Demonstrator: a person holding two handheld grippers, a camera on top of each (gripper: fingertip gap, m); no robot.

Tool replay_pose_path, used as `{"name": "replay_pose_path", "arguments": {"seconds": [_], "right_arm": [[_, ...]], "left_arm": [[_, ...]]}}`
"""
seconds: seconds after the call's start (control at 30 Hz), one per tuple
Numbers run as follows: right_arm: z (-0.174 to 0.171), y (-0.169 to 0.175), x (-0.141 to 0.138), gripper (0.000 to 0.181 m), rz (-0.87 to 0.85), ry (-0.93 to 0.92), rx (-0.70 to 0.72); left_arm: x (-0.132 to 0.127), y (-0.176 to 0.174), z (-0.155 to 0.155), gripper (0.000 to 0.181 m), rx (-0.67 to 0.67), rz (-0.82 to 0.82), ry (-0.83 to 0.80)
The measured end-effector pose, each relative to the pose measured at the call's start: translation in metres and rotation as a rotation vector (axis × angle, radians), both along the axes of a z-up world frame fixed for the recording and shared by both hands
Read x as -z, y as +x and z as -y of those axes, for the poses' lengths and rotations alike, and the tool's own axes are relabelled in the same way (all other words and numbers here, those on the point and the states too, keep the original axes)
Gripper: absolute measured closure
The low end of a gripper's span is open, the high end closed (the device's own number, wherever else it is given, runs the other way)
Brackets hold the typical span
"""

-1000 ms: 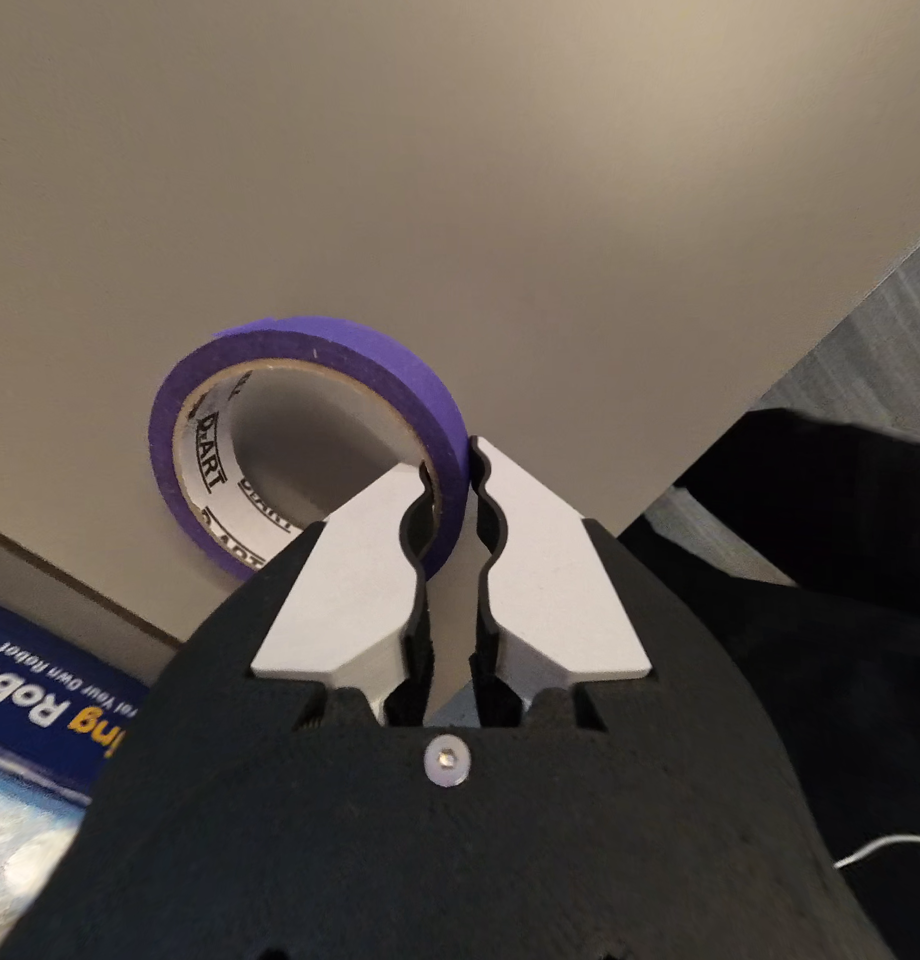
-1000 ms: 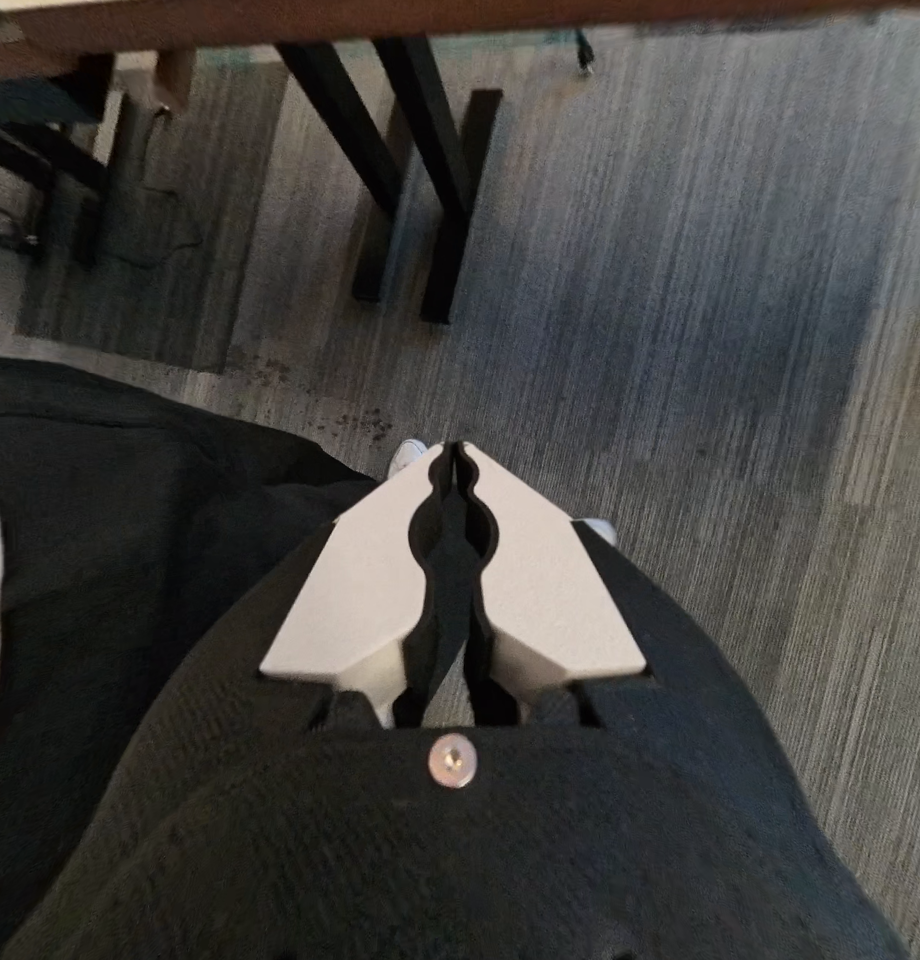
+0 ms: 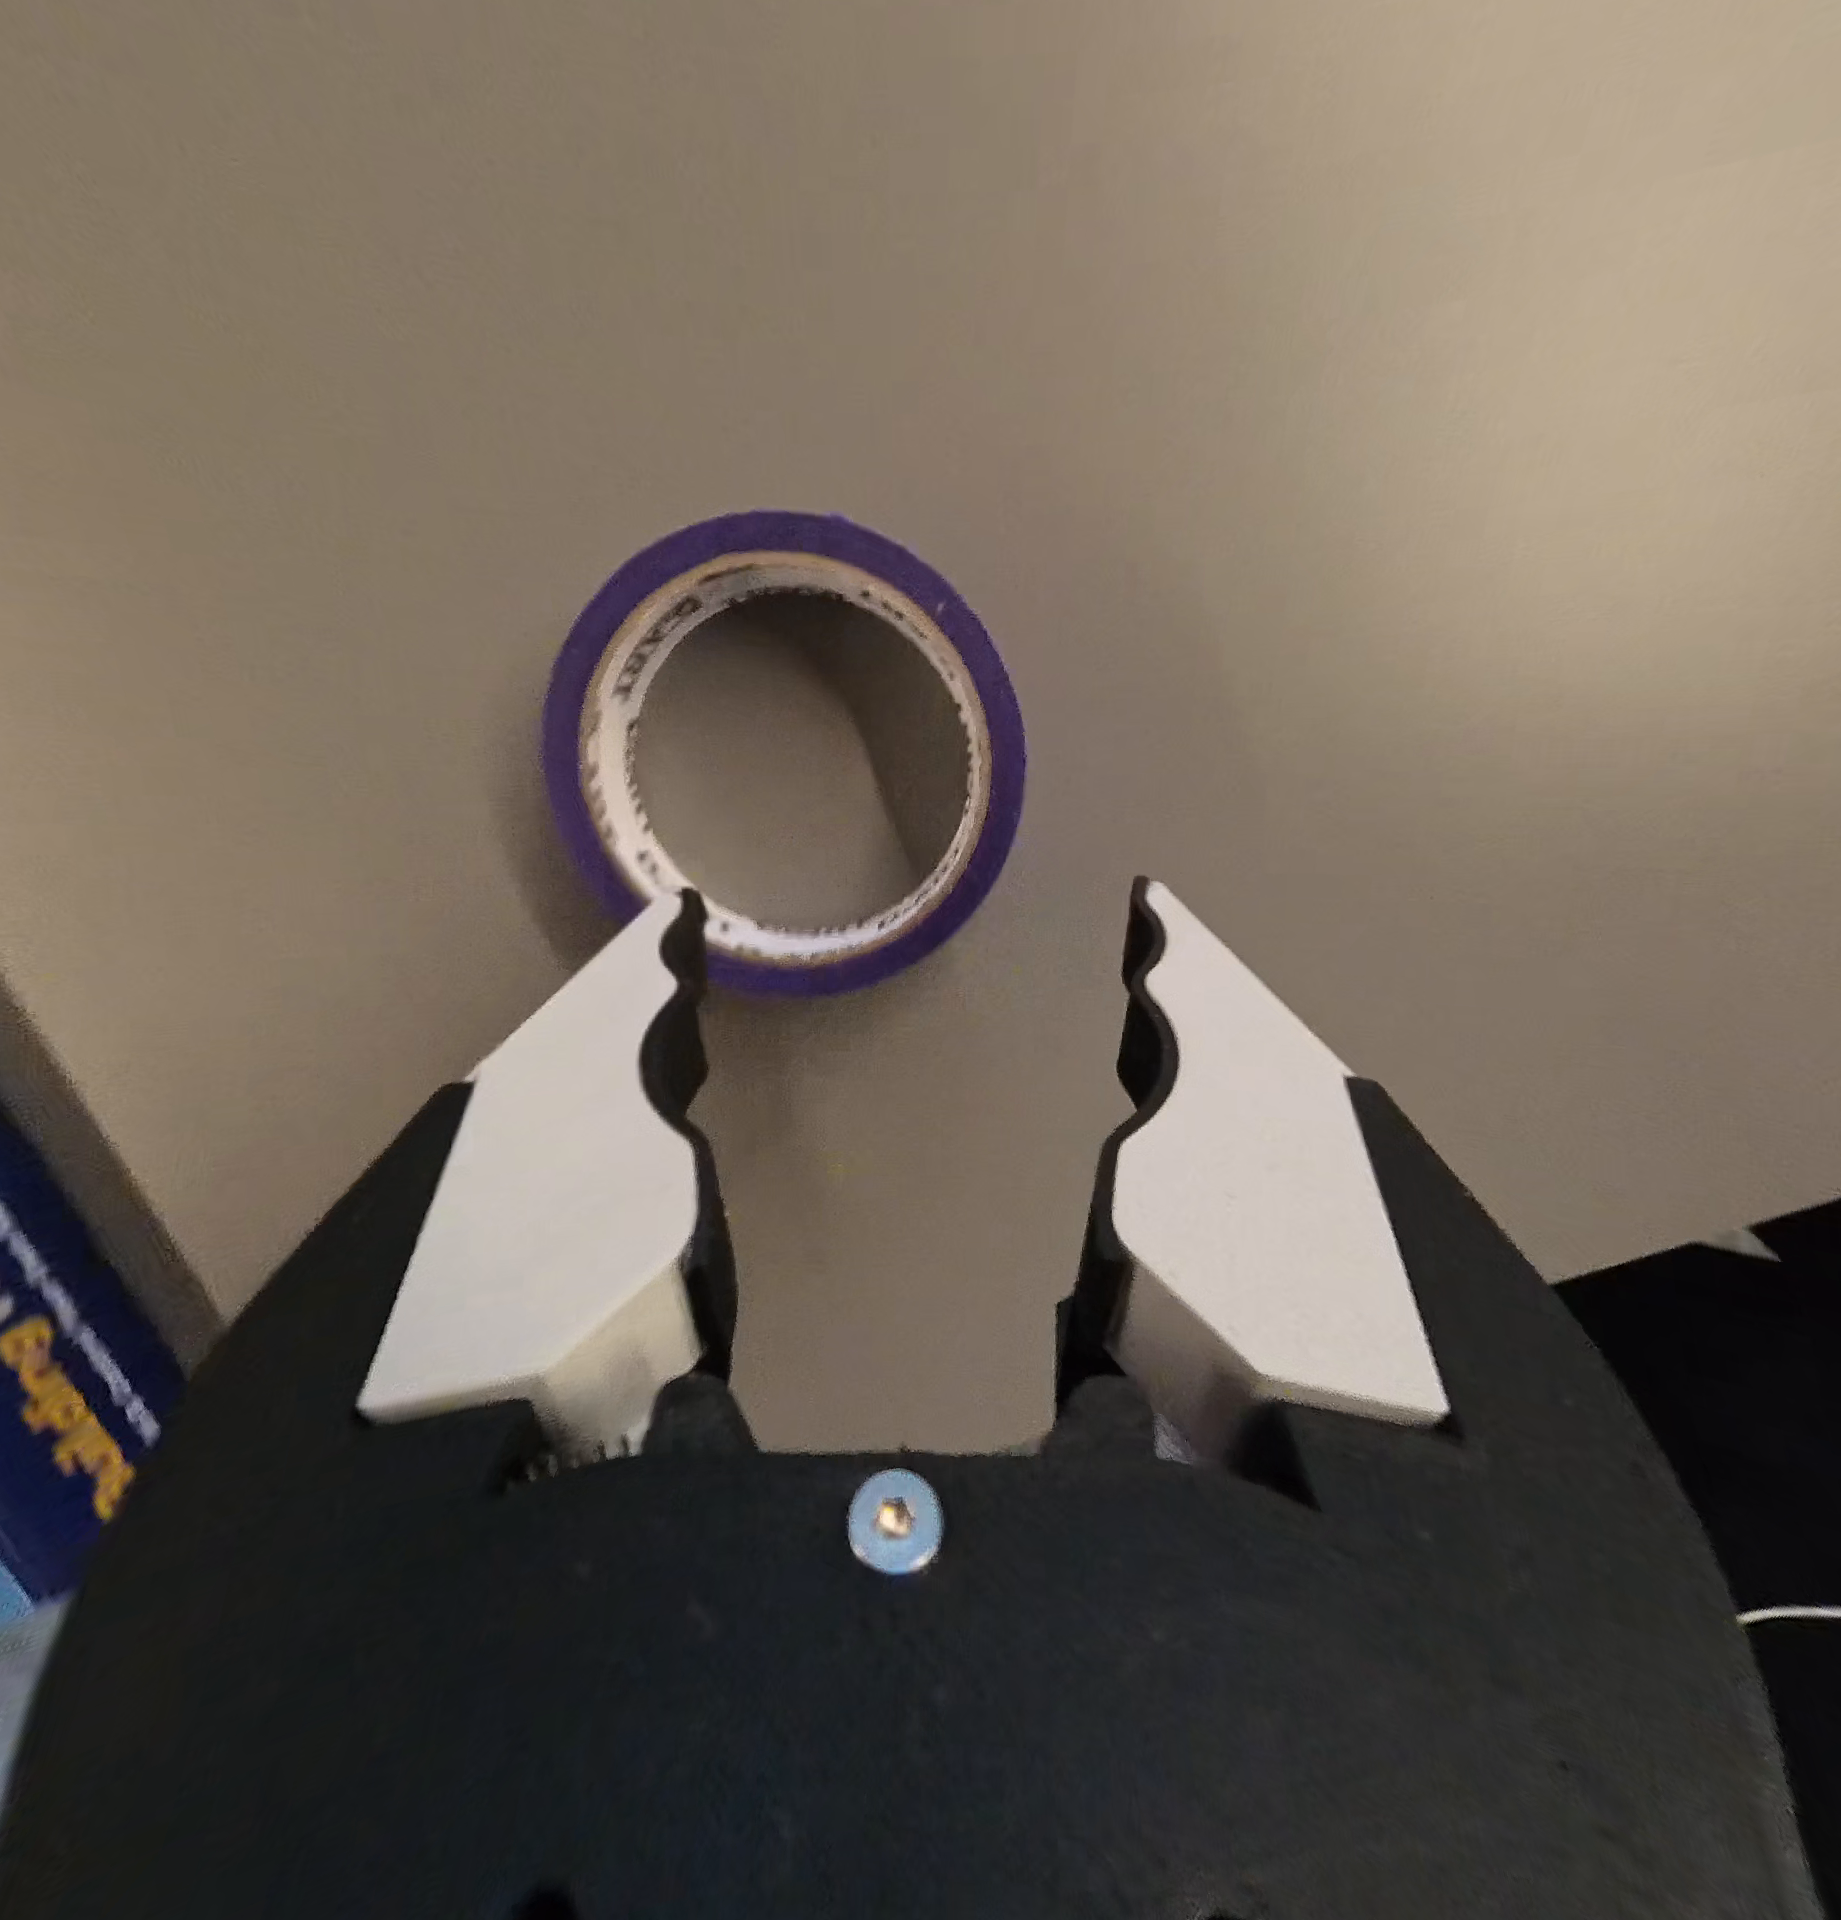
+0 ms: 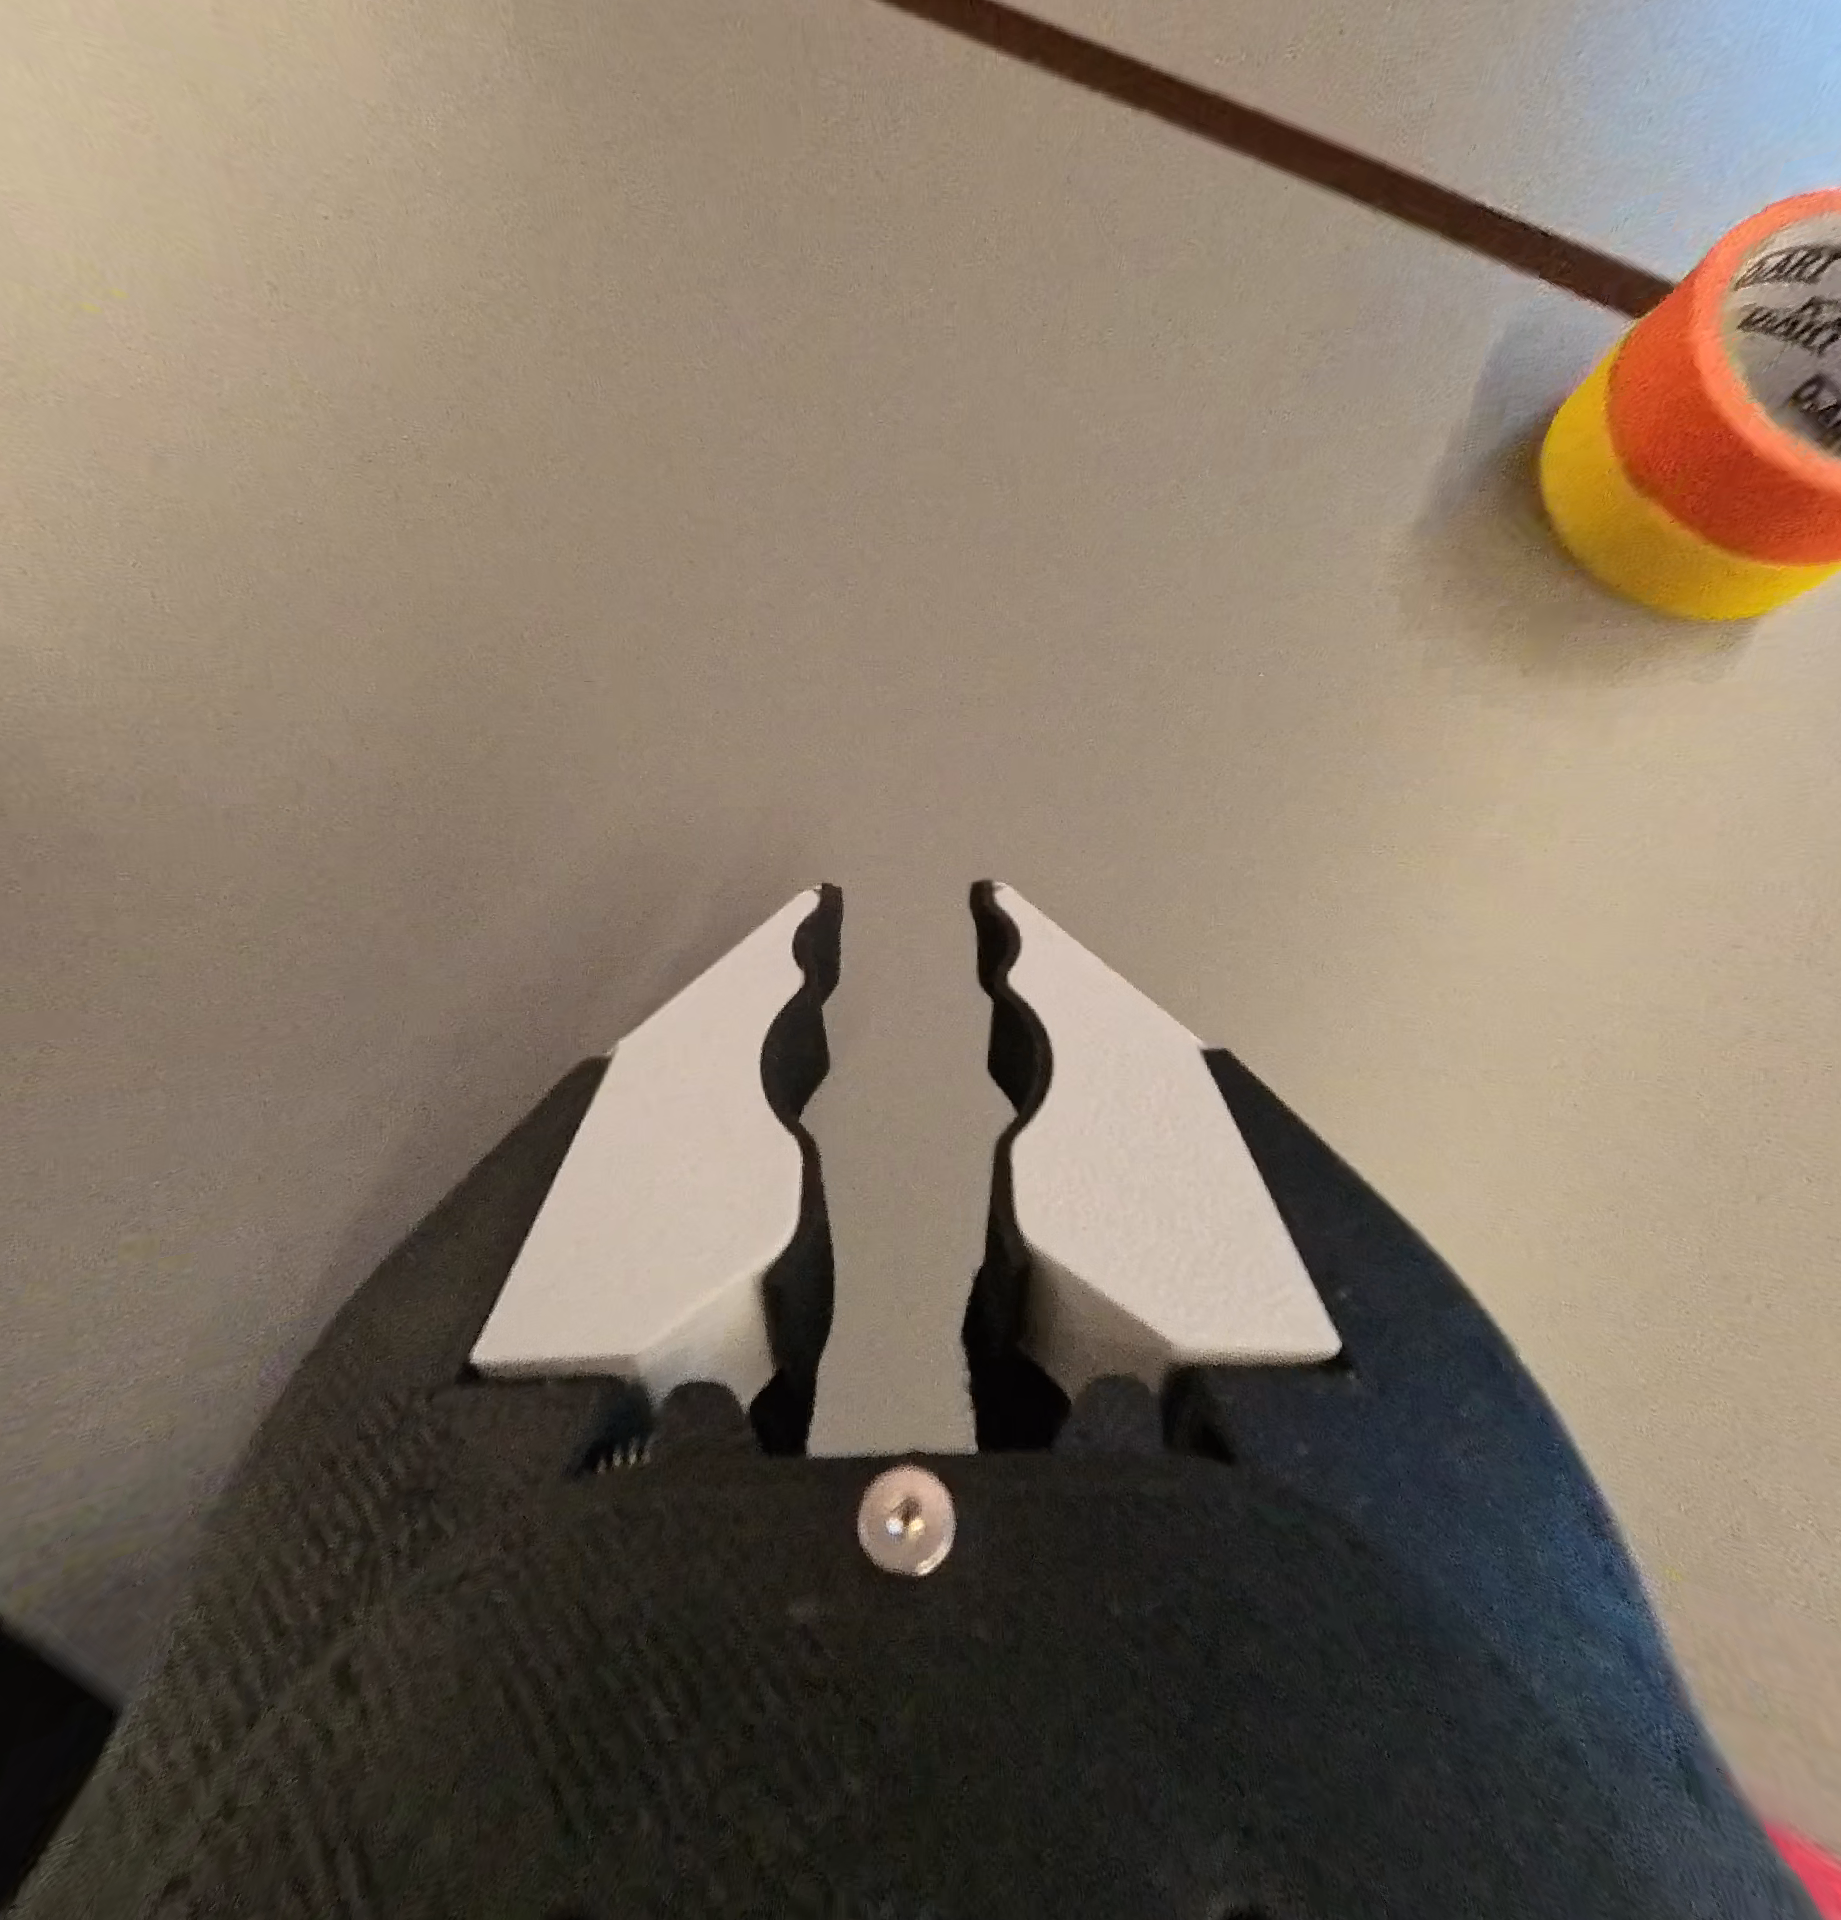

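Note:
A purple tape roll (image 3: 583, 665) lies flat on the beige table (image 3: 1311, 520) in the left wrist view. My left gripper (image 3: 914, 902) is open and empty just in front of the roll; its left fingertip overlaps the roll's near rim. In the right wrist view, an orange tape roll (image 4: 1726, 416) is stacked on a yellow tape roll (image 4: 1643, 540) at the far right of the table (image 4: 583, 416). My right gripper (image 4: 905, 889) is slightly open and empty over bare table, well left of and nearer than the stack.
A blue printed box (image 3: 33, 1351) lies past the table's left edge. Dark cloth (image 3: 1726, 1351) shows at the lower right. A dark table edge (image 4: 1259, 145) runs diagonally behind the stack. Something red (image 4: 1830, 1881) shows in the bottom right corner.
My left gripper let go of the purple roll's wall, opened wide and drew back. My right gripper swung from over the carpet floor to over the table and opened a little.

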State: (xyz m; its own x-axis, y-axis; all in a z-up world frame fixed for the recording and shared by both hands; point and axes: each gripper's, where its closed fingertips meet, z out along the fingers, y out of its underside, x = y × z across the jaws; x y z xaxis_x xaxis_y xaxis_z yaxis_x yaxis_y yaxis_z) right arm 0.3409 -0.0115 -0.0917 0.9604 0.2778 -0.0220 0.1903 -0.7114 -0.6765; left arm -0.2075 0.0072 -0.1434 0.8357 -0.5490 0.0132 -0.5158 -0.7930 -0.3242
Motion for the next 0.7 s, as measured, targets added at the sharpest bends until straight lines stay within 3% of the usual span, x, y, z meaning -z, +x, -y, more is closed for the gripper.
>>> {"name": "replay_pose_path", "arguments": {"seconds": [0.13, 0.27, 0.4, 0.5, 0.63, 0.7], "right_arm": [[-0.081, 0.024, 0.008, 0.156, -0.138, 0.030, 0.027], [-0.085, 0.037, 0.007, 0.156, -0.222, 0.084, 0.043], [-0.040, 0.078, 0.018, 0.156, -0.162, 0.069, -0.044], [-0.035, 0.113, 0.006, 0.157, -0.119, 0.148, -0.077], [-0.106, 0.128, -0.012, 0.152, 0.108, 0.245, -0.263], [-0.152, 0.132, 0.002, 0.141, 0.156, 0.179, -0.274]], "left_arm": [[-0.039, 0.003, 0.020, 0.099, -0.207, 0.051, 0.074], [-0.075, 0.053, 0.026, 0.108, -0.367, 0.140, 0.198], [-0.091, 0.134, 0.013, 0.115, -0.306, 0.164, 0.257], [-0.106, 0.185, 0.004, 0.114, -0.192, 0.104, 0.294], [-0.124, 0.213, -0.004, 0.125, -0.081, -0.020, 0.361], [-0.132, 0.220, -0.006, 0.124, -0.091, -0.001, 0.368]]}}
